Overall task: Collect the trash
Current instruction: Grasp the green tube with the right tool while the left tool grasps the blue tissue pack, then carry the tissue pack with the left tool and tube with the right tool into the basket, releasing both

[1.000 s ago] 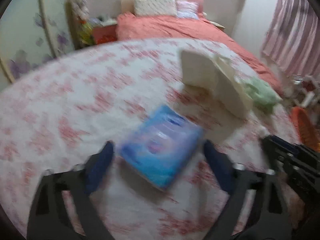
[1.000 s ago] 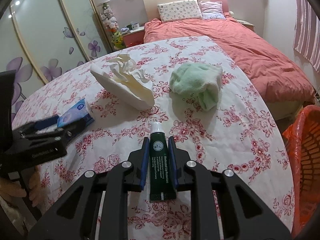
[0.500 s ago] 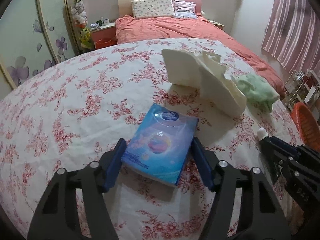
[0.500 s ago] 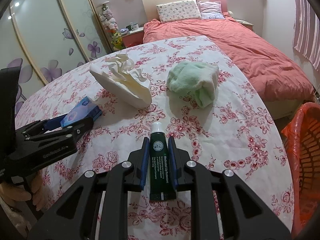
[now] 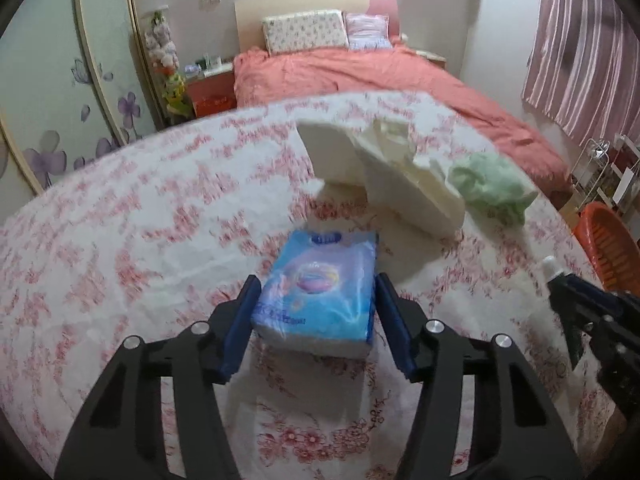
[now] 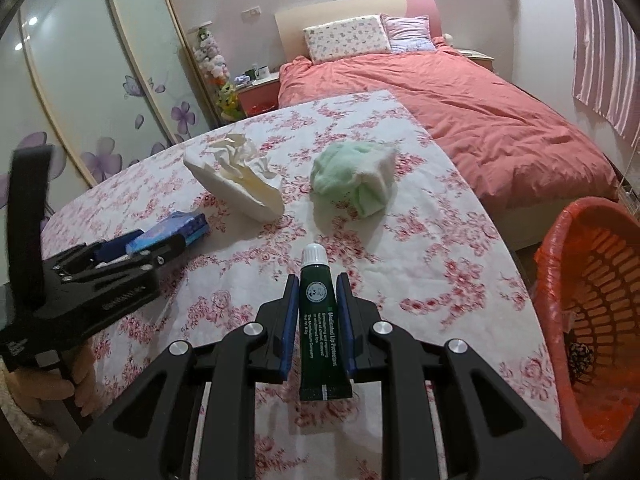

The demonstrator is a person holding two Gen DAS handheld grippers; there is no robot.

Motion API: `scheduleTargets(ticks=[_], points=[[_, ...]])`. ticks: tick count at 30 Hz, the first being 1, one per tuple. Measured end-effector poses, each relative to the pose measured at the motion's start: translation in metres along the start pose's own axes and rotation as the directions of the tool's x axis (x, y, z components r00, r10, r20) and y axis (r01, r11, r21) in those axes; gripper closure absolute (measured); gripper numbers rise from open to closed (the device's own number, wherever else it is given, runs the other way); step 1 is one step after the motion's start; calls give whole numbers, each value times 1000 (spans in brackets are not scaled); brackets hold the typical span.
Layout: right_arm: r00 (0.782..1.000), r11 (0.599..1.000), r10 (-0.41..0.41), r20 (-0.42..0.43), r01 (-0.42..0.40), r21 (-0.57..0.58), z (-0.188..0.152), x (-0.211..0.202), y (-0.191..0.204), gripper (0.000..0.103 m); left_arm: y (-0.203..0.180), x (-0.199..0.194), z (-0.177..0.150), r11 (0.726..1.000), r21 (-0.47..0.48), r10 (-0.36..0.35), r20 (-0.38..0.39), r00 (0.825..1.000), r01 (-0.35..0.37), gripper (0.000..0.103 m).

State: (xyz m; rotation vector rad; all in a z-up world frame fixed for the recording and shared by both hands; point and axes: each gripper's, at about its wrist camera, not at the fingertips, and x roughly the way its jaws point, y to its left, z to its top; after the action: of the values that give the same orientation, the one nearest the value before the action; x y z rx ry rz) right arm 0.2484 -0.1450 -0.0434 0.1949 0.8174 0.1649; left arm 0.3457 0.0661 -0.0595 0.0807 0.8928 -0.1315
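My left gripper is shut on a blue tissue pack and holds it just above the floral tablecloth; it also shows in the right wrist view. My right gripper is shut on a dark green tube with a white cap above the table's right part. A cream tissue bag with crumpled tissue and a crumpled green cloth lie on the table beyond both grippers.
An orange-red basket stands on the floor right of the table; it also shows in the left wrist view. A bed with a coral cover lies behind the table. Wardrobe doors stand at the left.
My left gripper has closed on the blue tissue pack and lifted it slightly. My right gripper still holds the green tube and has drifted a little.
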Motion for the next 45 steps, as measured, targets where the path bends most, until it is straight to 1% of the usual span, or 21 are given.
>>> scheduleTargets(ticks=[2,5,8,10,11,12,13,15,19,25,30,32,37,39,40,41,42,43,45], points=[[1000,1000,-3,-5,4,5,-3,0,-3,84,0,5,-2,1000,-18,-11,-19,1000,10,44],[1000,1000,-7,-9,7,6,-4,0,-6,84,-1,10,-2,999,-33,-2,-23,1000,2,26],[1000,1000,-6,-11,7,12,-5,1,-9,84,-1,14,3,998,-55,-3,-32,999,2,25],[1000,1000,-7,-10,7,16,-4,1,-10,84,0,18,5,998,-70,-2,-35,999,0,28],[1000,1000,-7,-9,7,18,-5,0,-10,84,-1,18,6,998,-68,4,-28,1000,-6,40],[1000,1000,-7,-9,7,18,-6,-1,-11,84,-2,18,7,998,-57,10,-19,1000,-11,48],[1000,1000,-8,-8,8,19,-6,-1,-12,84,-4,16,7,998,-55,5,-18,1000,-6,50],[1000,1000,-9,-6,9,22,-7,-3,-13,84,-1,14,6,997,-75,-24,-14,1000,23,51],[1000,1000,-9,11,9,27,-8,-11,-15,84,-1,3,2,996,-89,-27,6,1000,27,52],[997,999,-31,72,28,40,-9,-36,-21,84,-19,-34,0,999,-50,-14,80,997,18,52],[987,997,-67,148,61,48,-13,-65,-30,84,-41,-69,0,999,-28,-42,131,991,46,51],[978,995,-93,185,83,57,-16,-79,-37,84,-51,-81,0,998,-15,-52,151,987,54,51],[955,986,-152,256,129,104,-22,-110,-57,84,-85,-112,-5,996,49,-77,218,973,68,51],[936,978,-196,292,166,124,-25,-124,-66,84,-97,-118,-6,995,69,-86,232,969,72,51],[931,976,-207,301,176,127,-26,-127,-68,84,-103,-121,-7,994,79,-91,238,967,74,51],[918,970,-236,319,203,132,-27,-132,-72,84,-109,-124,-8,993,88,-97,243,965,78,51],[909,966,-255,330,221,136,-28,-136,-75,84,-116,-126,-8,991,95,-111,245,963,90,51],[891,957,-288,350,253,144,-30,-143,-80,84,-123,-128,-9,989,98,-130,242,961,109,51],[877,949,-313,365,275,154,-33,-149,-86,84,-133,-131,-9,986,102,-155,240,958,134,51]])
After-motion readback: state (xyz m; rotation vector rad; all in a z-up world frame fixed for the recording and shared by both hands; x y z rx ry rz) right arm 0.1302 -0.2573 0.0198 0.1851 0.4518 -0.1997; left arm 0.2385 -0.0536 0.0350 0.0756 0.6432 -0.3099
